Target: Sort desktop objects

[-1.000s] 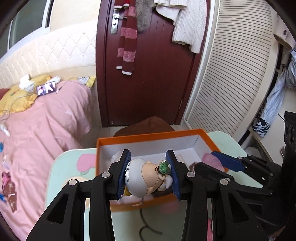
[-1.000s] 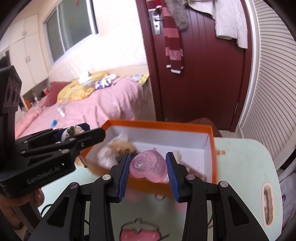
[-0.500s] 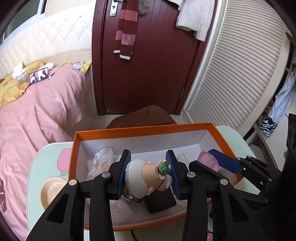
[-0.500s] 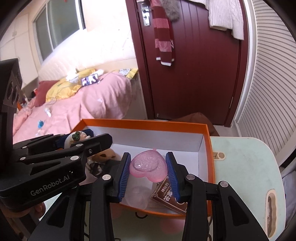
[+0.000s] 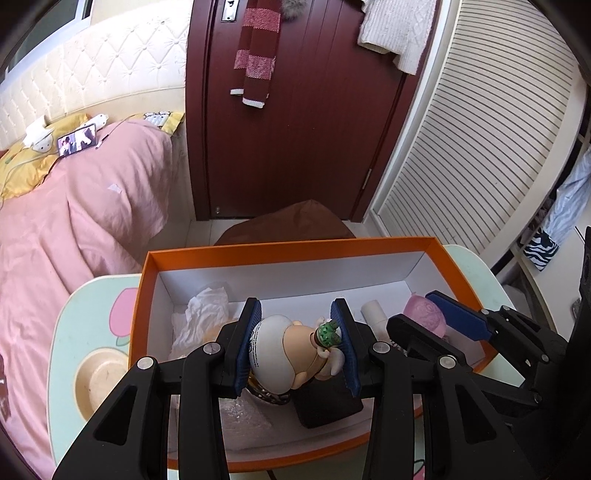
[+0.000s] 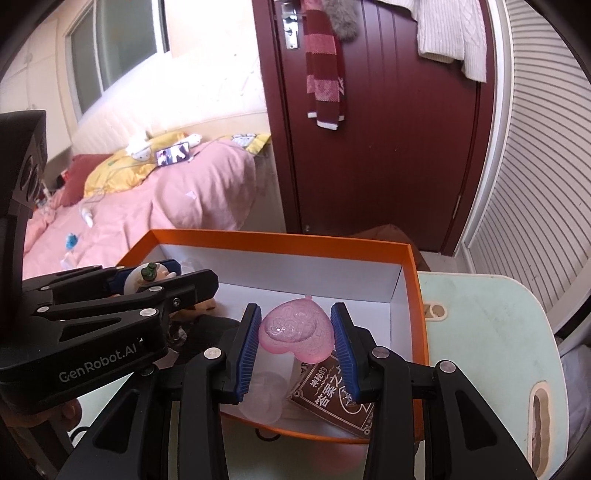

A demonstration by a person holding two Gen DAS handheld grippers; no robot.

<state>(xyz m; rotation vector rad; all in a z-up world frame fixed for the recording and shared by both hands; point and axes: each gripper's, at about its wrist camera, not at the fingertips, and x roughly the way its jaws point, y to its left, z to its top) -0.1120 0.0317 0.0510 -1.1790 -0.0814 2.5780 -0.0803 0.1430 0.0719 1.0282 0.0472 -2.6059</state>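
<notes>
The left gripper (image 5: 295, 343) holds a small figurine (image 5: 284, 350) between its blue fingers (image 5: 248, 345): white rounded body against the left pad, green tuft against the right. It hangs over the near part of the orange box (image 5: 280, 249), above a dark block (image 5: 328, 404) and a metal ring (image 5: 271, 397) lying inside. The right gripper (image 6: 295, 345) clamps a pink translucent heart (image 6: 297, 334) by its two sides, tip pointing down to the right. The heart hangs over the box's near right part, above a brown booklet (image 6: 328, 398) with pale lettering and a clear round lid (image 6: 264, 398) on the white floor of the box.

In the left wrist view the right gripper enters from the right, one blue finger (image 5: 458, 314) beside the heart (image 5: 423, 314). In the right wrist view the left gripper (image 6: 151, 277) comes in from the left, over the box's left part.

Further in, crumpled white tissue (image 5: 205, 314) lies at the box's left end and a white tube (image 5: 375, 312) lies near the middle. The box stands on a pale green tabletop (image 6: 491, 332) with cartoon prints.

Beyond the tabletop, a brown cushion (image 5: 291, 221) lies on the floor before a dark red door (image 5: 295, 129), where a striped scarf (image 5: 256, 48) and a white knit (image 5: 397, 27) hang. A pink bed (image 5: 74, 214) stands to the left, with a lit phone (image 5: 77, 139) near yellow pillows. A slatted wardrobe door (image 5: 480, 147) stands to the right.
</notes>
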